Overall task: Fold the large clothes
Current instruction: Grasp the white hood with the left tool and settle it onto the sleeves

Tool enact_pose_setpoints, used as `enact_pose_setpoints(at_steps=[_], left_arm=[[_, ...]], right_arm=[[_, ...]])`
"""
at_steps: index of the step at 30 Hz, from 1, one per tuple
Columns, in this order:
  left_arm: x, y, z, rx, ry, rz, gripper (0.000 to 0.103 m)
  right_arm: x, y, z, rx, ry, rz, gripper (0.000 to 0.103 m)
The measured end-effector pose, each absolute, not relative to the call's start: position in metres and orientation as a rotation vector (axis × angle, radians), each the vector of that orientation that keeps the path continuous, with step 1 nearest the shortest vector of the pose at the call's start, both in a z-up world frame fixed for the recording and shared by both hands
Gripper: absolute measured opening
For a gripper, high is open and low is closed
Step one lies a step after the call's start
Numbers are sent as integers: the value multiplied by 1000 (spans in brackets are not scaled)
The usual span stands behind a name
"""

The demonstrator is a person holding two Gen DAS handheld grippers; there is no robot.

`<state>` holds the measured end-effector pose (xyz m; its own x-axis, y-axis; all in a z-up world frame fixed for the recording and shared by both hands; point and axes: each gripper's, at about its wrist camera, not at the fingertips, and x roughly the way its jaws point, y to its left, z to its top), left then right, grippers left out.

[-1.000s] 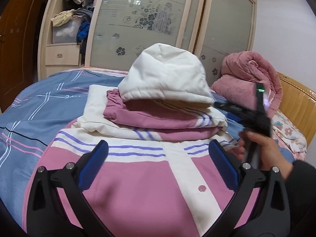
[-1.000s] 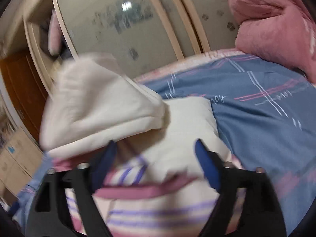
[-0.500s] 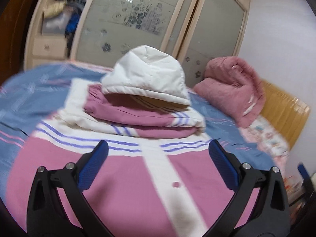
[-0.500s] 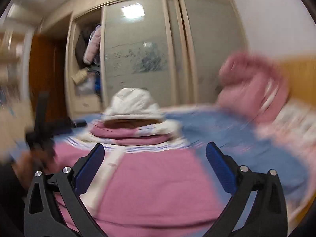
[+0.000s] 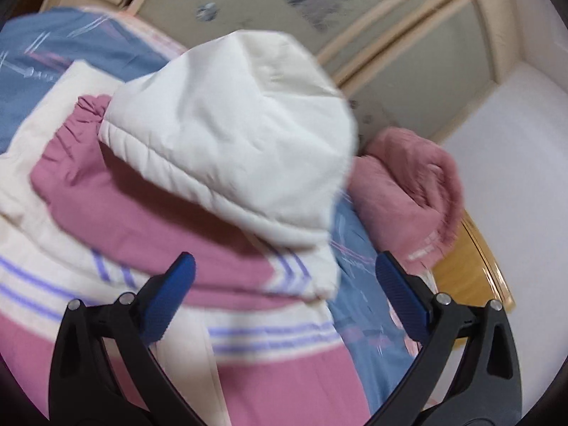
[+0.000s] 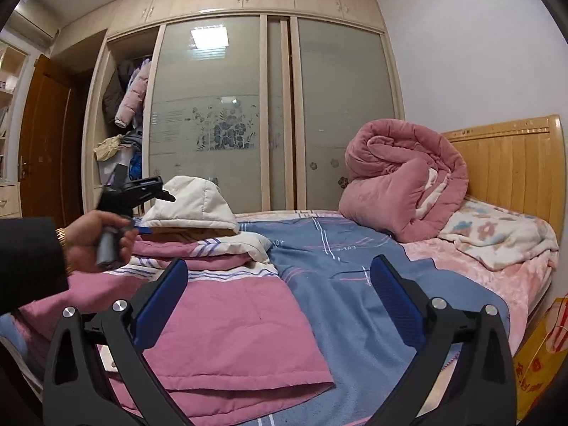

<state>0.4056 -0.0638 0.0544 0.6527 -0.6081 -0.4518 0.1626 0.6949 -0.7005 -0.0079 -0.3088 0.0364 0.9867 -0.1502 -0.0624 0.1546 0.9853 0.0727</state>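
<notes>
A pink and cream padded jacket (image 6: 227, 323) lies flat on the bed, sleeves folded over its chest and its white hood (image 6: 191, 206) standing up at the far end. In the left wrist view the hood (image 5: 230, 135) fills the middle, above the folded pink sleeve (image 5: 149, 213). My left gripper (image 5: 284, 291) is open and empty, close over the sleeves and just below the hood. It also shows in the right wrist view (image 6: 142, 191), held in a hand by the hood. My right gripper (image 6: 280, 301) is open and empty, drawn back over the jacket's hem.
The bed has a blue striped sheet (image 6: 340, 266). A rolled pink quilt (image 6: 401, 177) and a floral blanket (image 6: 497, 234) lie by the wooden headboard (image 6: 511, 163). A wardrobe with sliding glass doors (image 6: 269, 113) stands behind. A yellow bag (image 6: 543, 355) sits beside the bed.
My left gripper moved forward and tilted toward the hood. My right gripper pulled back from the hood to the jacket's near end and now views the whole bed.
</notes>
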Motion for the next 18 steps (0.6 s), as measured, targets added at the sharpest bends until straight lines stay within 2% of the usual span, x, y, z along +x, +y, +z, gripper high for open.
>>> enact_pose_setpoints(at_steps=[6,7,8,9,11,14,18], left_arm=[[459,-65,32,-748,770,-368,100],[462,-66,34,-742,757,-367,94],[465,-70,40,-719,738,-372,82],[467,-74,45,-683,730,-373,75],[465,-81,55,-621,723,-377,42],[455,-85,66,-541,708,-369,32],[434,-85,80,-431,693,-363,28]], right_arm=[[-16,-312,35,88,45,-148,102],[-16,-313,35,92,45,-146,102],[-16,-315,36,100,44,-143,102],[-16,-316,35,106,42,-139,102],[-14,-317,35,113,44,-136,102],[-10,-319,33,121,56,-133,102],[-10,-323,33,133,57,-133,102]])
